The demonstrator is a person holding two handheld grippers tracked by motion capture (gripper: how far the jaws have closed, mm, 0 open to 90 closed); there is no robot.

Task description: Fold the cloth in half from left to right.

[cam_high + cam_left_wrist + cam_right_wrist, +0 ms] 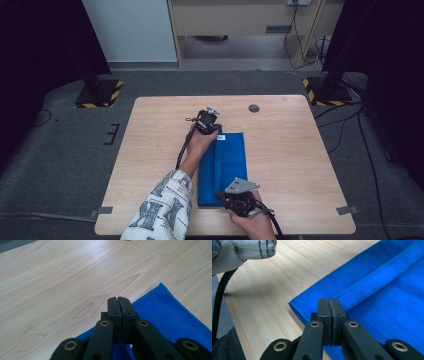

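Observation:
A blue towel (232,160) lies lengthwise on the wooden table (295,150), with a folded layer whose edge runs down its middle. My left gripper (216,130) is at the towel's far edge. Its jaws are shut (117,298), and the towel's (170,312) edge runs in under them. My right gripper (221,195) is at the near edge, jaws shut (328,300), where the ridge of the folded layer (374,277) meets them. Both seem to pinch that layer's edge, though no cloth shows between the tips.
A round cable hole (254,108) sits in the table beyond the towel. Bare wood spreads to the left and right of it. The patterned sleeve (160,210) crosses the near left part. Stand bases with yellow-black stripes (100,92) (325,90) flank the table's far corners.

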